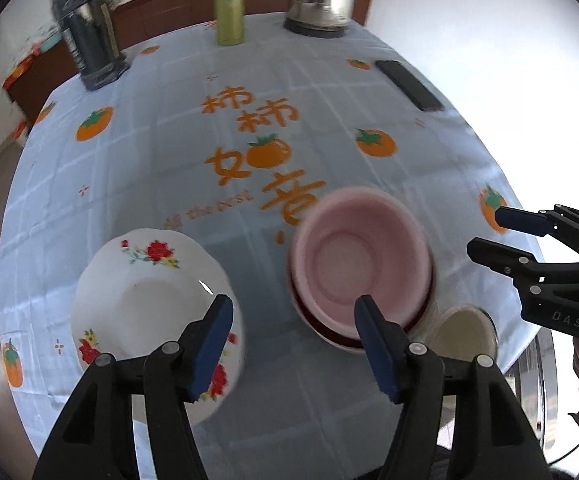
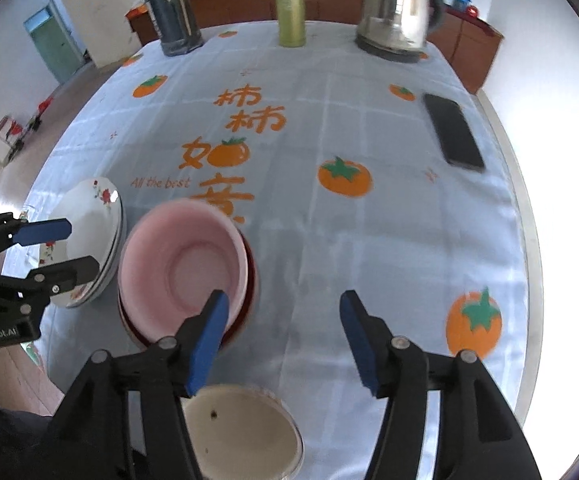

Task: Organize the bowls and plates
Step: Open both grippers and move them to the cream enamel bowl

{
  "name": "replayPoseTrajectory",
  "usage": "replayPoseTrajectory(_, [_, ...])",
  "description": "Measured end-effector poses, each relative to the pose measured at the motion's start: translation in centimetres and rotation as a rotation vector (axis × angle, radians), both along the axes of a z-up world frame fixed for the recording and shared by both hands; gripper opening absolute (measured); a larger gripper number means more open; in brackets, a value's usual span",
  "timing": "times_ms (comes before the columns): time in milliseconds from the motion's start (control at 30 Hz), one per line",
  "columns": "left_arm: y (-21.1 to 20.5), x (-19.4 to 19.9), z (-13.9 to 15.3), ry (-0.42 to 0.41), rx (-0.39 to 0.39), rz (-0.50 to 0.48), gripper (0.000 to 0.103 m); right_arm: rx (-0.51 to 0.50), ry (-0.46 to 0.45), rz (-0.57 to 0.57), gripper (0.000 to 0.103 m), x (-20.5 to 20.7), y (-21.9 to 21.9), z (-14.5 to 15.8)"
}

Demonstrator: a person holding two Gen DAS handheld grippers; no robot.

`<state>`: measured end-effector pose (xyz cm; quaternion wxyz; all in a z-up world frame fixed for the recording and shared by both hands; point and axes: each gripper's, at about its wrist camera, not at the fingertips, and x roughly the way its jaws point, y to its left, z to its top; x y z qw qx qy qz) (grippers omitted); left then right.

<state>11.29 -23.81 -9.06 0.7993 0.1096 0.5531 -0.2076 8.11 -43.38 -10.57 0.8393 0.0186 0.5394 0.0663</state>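
A pink bowl (image 1: 359, 258) sits stacked on a dark red one near the table's front edge; the pink bowl (image 2: 183, 266) also shows in the right wrist view. To its left lies a stack of white flowered plates (image 1: 145, 300), the plate stack (image 2: 93, 232) seen again from the right. A cream bowl (image 2: 241, 436) stands closest to me, the same cream bowl (image 1: 463, 330) at the right in the left view. My left gripper (image 1: 293, 344) hangs open above the gap between plates and pink bowl. My right gripper (image 2: 283, 340) is open above the cloth, right of the pink bowl, holding nothing.
On the persimmon-print tablecloth (image 2: 329, 220) at the far edge stand a steel flask (image 2: 171, 12), a green canister (image 2: 289, 10) and a steel kettle (image 2: 397, 12). A black phone (image 2: 453, 132) lies at the right. The table's edge (image 2: 523, 208) curves along the right.
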Motion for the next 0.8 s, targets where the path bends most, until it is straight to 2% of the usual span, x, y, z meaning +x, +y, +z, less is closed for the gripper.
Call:
replayPoseTrajectory(100, [-1.2, -1.6, -0.3, 0.012, 0.005, -0.061, 0.065, 0.002, 0.021, -0.034, 0.059, -2.7, -1.1, -0.6])
replayPoseTrajectory(267, [-3.8, -3.9, -1.1, 0.056, -0.002, -0.175, 0.065, 0.014, 0.087, -0.075, 0.052, -6.4, -2.4, -2.6])
replayPoseTrajectory(433, [-5.4, -5.3, -1.7, 0.096, -0.008, -0.239, 0.053, 0.024, 0.14, -0.085, 0.039, -9.4, -2.6, -4.1])
replayPoseTrajectory(533, [-6.3, -6.3, -2.7, 0.154, -0.018, -0.276, 0.047, 0.032, 0.157, -0.088, 0.036, -9.8, -3.0, -4.5])
replayPoseTrajectory(667, [-7.3, -7.2, -3.9, 0.223, -0.029, -0.305, 0.034, 0.051, 0.171, -0.079, 0.029, -9.8, -3.0, -4.7])
replayPoseTrajectory(700, [-7.4, -7.3, -4.1, 0.231, -0.025, -0.305, 0.033, 0.056, 0.175, -0.078, 0.026, -9.6, -3.1, -4.8])
replayPoseTrajectory(800, [-7.5, -7.2, -4.8, 0.25, -0.018, -0.294, 0.033, 0.074, 0.177, -0.076, 0.024, -9.5, -3.1, -4.9])
